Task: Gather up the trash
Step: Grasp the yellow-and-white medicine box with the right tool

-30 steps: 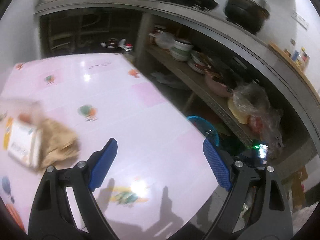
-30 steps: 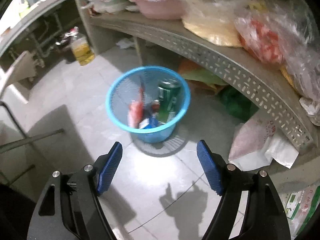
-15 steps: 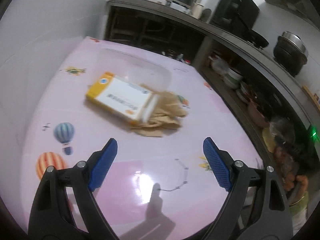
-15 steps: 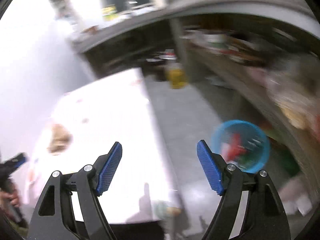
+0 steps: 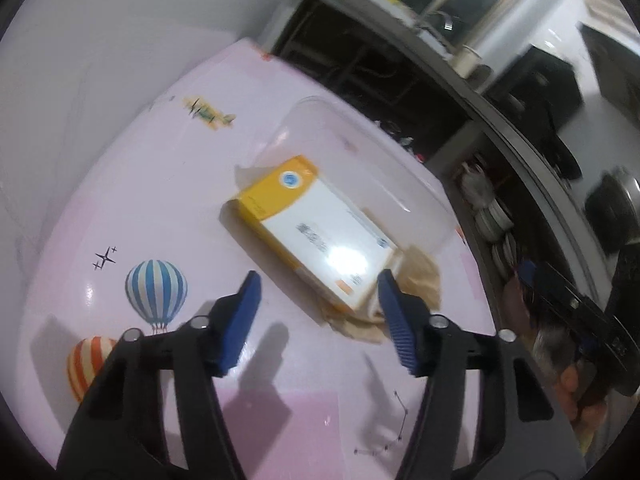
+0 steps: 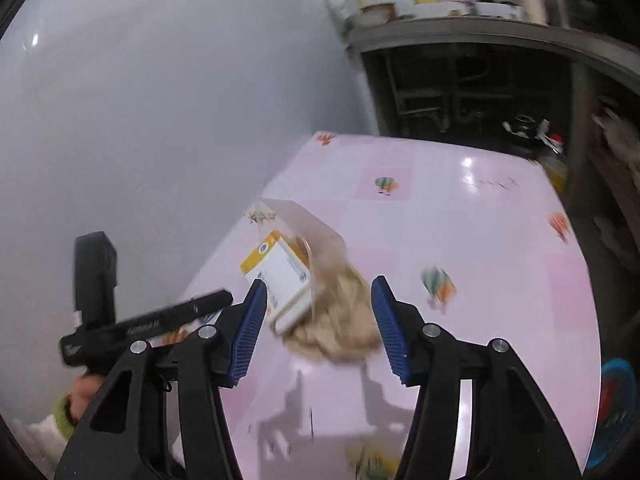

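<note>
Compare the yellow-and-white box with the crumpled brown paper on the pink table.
The box is a rigid flat carton with sharp edges; the brown paper is a soft crumpled wad. The box is yellow and white with print; the paper is plain tan. The box lies partly on top of the paper, which sticks out from under its end. Both rest on the table, beside a clear plastic container, ungripped.
</note>
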`<state>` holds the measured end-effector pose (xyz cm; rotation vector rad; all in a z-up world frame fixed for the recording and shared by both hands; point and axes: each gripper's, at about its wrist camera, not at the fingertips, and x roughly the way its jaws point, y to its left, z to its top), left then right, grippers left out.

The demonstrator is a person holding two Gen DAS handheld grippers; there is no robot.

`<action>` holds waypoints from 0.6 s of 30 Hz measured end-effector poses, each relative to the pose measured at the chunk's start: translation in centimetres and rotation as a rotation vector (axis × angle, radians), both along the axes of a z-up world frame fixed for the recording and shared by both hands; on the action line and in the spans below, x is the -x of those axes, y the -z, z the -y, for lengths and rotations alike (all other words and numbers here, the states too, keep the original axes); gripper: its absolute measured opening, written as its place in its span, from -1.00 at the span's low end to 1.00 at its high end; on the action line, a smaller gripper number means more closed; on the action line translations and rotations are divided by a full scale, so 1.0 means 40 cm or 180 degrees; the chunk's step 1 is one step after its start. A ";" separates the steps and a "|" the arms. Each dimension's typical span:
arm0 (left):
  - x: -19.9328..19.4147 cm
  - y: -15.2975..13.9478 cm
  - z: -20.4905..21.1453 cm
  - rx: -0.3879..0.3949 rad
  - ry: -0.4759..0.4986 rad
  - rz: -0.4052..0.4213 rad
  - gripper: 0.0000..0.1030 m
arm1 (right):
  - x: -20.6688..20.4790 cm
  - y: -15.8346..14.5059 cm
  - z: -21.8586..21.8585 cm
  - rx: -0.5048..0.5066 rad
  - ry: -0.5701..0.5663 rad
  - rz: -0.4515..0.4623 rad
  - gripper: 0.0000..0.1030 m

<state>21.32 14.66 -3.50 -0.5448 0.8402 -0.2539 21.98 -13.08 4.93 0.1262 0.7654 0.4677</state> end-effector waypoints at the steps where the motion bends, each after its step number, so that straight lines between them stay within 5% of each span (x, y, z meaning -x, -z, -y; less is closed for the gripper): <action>1: -0.012 0.007 -0.002 0.0025 -0.0019 -0.0012 0.02 | -0.042 0.005 -0.037 0.0122 -0.0069 -0.0021 0.03; 7: -0.059 0.042 0.001 0.0174 -0.0041 -0.0121 -0.09 | -0.210 0.069 -0.139 0.0654 -0.0181 -0.0273 0.03; 8: -0.064 0.045 0.003 0.0187 -0.0039 -0.0118 -0.09 | -0.224 0.082 -0.137 0.0653 -0.0170 -0.0344 -0.18; 12: -0.061 0.046 0.010 0.0196 0.0035 -0.0091 -0.10 | -0.211 0.098 -0.096 0.0469 -0.0039 -0.0540 -0.46; 18: -0.014 0.023 0.038 0.0149 0.0248 -0.0035 0.08 | -0.079 0.106 0.007 -0.0007 0.0335 -0.0811 -0.53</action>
